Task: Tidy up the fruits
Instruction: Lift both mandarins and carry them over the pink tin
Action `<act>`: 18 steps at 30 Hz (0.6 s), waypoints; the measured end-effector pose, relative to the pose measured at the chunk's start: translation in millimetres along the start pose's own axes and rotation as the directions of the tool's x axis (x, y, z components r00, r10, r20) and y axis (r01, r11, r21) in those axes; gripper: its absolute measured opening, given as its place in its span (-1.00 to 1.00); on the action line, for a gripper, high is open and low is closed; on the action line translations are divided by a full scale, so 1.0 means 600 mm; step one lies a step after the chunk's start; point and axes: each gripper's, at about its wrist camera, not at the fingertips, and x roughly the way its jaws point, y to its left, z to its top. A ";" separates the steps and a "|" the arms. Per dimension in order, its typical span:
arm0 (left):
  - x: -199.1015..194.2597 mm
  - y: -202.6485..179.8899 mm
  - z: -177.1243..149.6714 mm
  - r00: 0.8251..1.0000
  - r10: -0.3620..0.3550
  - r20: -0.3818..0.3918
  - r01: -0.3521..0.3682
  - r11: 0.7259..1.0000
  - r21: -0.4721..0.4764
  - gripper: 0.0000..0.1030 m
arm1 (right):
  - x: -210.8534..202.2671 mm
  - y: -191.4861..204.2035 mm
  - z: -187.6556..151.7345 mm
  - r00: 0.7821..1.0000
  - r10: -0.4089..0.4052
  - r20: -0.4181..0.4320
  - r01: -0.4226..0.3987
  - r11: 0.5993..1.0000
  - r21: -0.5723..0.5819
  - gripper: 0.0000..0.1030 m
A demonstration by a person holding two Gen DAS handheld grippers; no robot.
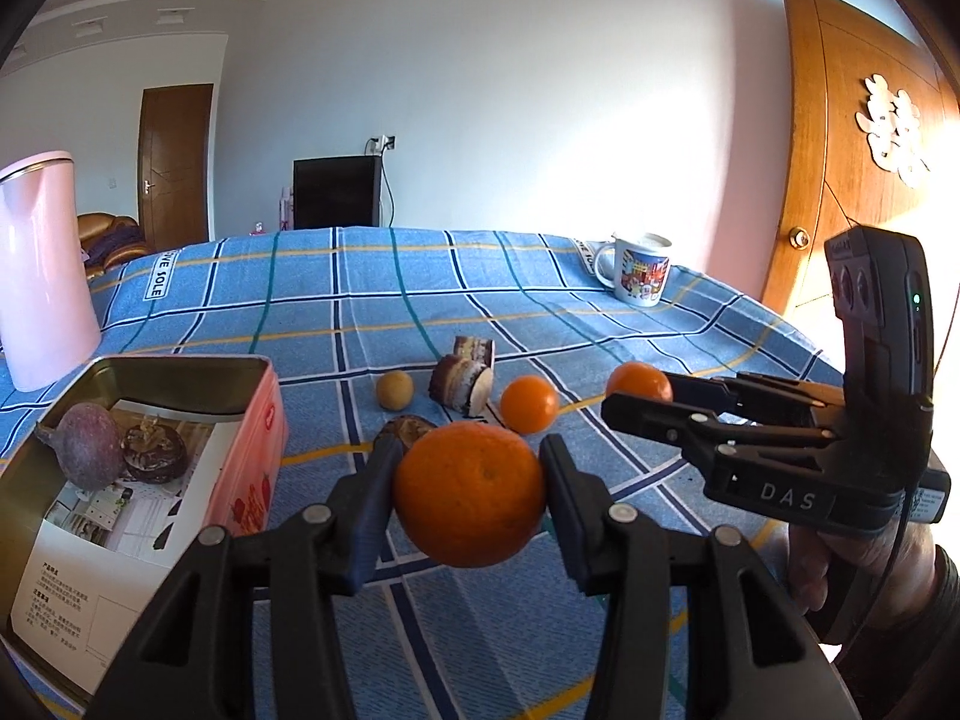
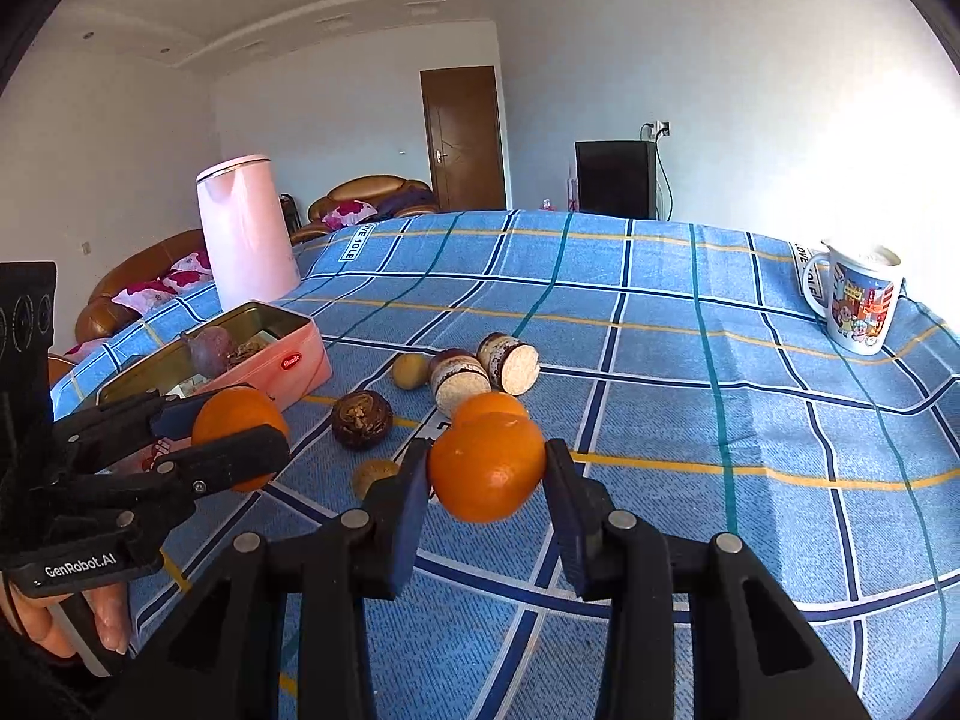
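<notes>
Tin: at your lower left, the open pink tin (image 1: 255,414) holds a purple passion fruit (image 1: 84,444), a dark wrinkled fruit (image 1: 153,453) and a printed leaflet (image 1: 90,546).
Left hand-held gripper (image 1: 468,492): bottom centre, clamped on a large orange (image 1: 468,495).
Right hand-held gripper (image 2: 487,471): grasping a smaller orange (image 2: 486,468) above the table (image 2: 750,420).
Mug: the cartoon mug (image 2: 855,300), far right; you cannot see inside.
Hidden: a third orange (image 2: 489,405) shows only partly behind the smaller one.

The black plastic right gripper (image 1: 639,399) reads "DAS"; the black left gripper (image 2: 240,438) reads "GenRobot.AI". Near the pink metal tin (image 1: 252,420), the blue checked tablecloth (image 1: 420,282) says "LOVE SOLE".
</notes>
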 end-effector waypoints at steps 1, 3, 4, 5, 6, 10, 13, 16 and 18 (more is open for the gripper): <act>-0.001 0.000 0.000 1.000 0.001 0.007 -0.001 1.000 0.002 -0.04 | -0.002 0.001 0.000 1.000 -0.001 0.006 0.001 1.000 -0.002 -0.23; -0.004 -0.001 0.000 1.000 0.005 0.022 -0.005 1.000 0.003 -0.04 | -0.006 0.002 -0.001 1.000 -0.003 0.022 0.003 1.000 -0.006 -0.23; -0.006 -0.001 0.000 1.000 0.006 0.029 -0.006 1.000 0.005 -0.04 | -0.008 0.003 -0.002 1.000 -0.004 0.030 0.004 1.000 -0.008 -0.23; -0.007 -0.001 0.000 0.999 0.008 0.035 -0.008 1.000 0.006 -0.04 | -0.011 0.004 -0.002 0.999 -0.004 0.038 0.005 1.000 -0.012 -0.23; -0.009 -0.002 -0.001 0.999 0.011 0.043 -0.012 1.000 0.007 -0.04 | -0.013 0.005 -0.002 0.999 -0.005 0.046 0.005 1.000 -0.015 -0.23; -0.013 -0.002 -0.002 0.998 0.014 0.063 -0.015 1.000 0.009 -0.04 | -0.019 0.008 -0.003 0.998 -0.004 0.067 0.006 1.000 -0.025 -0.23; -0.019 -0.001 -0.004 0.997 0.018 0.077 -0.019 1.000 0.006 -0.04 | -0.023 0.009 -0.004 0.997 -0.005 0.081 0.008 1.000 -0.029 -0.23; -0.022 0.000 -0.004 0.996 0.023 0.090 -0.023 1.000 0.002 -0.04 | -0.027 0.010 -0.005 0.996 -0.004 0.093 0.008 0.999 -0.036 -0.23; -0.023 0.000 -0.004 0.995 0.025 0.096 -0.025 1.000 0.000 -0.04 | -0.029 0.011 -0.006 0.995 -0.004 0.103 0.008 0.999 -0.039 -0.23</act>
